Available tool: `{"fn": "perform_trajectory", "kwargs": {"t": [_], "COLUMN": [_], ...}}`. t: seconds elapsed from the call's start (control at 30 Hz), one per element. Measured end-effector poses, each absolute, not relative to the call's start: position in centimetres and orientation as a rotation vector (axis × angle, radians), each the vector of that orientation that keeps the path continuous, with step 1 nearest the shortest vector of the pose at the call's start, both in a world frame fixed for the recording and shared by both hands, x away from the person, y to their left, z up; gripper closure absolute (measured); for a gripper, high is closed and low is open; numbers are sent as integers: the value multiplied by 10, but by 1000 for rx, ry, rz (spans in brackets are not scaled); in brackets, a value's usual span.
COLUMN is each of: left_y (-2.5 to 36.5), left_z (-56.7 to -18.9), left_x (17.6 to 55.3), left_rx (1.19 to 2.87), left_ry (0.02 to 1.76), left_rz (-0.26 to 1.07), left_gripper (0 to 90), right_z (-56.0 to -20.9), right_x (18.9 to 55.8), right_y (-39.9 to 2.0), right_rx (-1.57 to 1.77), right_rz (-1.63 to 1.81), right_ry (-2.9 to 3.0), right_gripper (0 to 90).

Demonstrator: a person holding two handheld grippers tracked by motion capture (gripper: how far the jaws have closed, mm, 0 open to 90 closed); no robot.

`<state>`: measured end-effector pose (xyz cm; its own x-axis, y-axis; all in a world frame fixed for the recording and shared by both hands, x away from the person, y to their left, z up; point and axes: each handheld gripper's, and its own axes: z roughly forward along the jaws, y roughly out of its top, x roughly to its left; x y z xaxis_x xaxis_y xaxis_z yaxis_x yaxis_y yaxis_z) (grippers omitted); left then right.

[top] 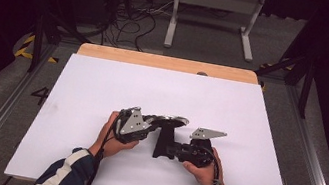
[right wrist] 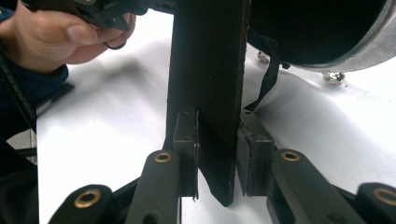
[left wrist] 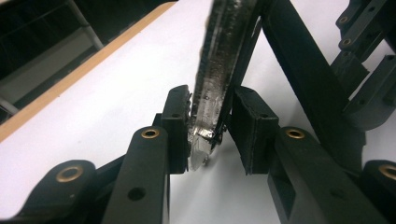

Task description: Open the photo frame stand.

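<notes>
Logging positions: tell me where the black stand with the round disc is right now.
In the high view the black stand sits near the white board's front middle, between the left gripper and right gripper.

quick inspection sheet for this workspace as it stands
surface: white board over a wooden table, bare around the work
job's things: black stand upright, round silver-rimmed disc at its top
clutter: nothing seen
grippers: left claw clamped on the disc's rim; right claw clamped on the stand's flat upright
cables: one trails from each claw along the forearms; loose wires on the floor behind
surroundings: white frame on grey floor, dark room
</notes>
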<state>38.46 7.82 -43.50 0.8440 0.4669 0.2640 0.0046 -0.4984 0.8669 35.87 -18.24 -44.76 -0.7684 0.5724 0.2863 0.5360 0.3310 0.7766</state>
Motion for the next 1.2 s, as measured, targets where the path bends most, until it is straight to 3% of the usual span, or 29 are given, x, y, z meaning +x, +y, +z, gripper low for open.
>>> {"fn": "perform_trajectory", "kwargs": {"t": [0.3, 0.4, 0.8, 1.03, 1.2], "left_y": [83, 88, 129, 133, 133], "left_z": [-435, -434, -432, -439, -440], "left_x": [385, 386, 372, 374, 377], "left_rx": [2017, 2018, 2043, 2108, 2102], "left_ry": [362, 381, 431, 459, 458], "left_rz": [552, 554, 479, 474, 448], "left_gripper": [655, 573, 454, 324, 367], "right_z": [-447, -445, -434, -427, -421], "right_x": [355, 353, 344, 334, 322], "right_y": [-183, -185, -191, -189, -189], "right_rx": [1042, 1037, 972, 914, 884], "right_rz": [1420, 1414, 1310, 1233, 1242], "right_ry": [2523, 2510, 2450, 2419, 2377], "right_gripper": [726, 745, 762, 807, 897]}}
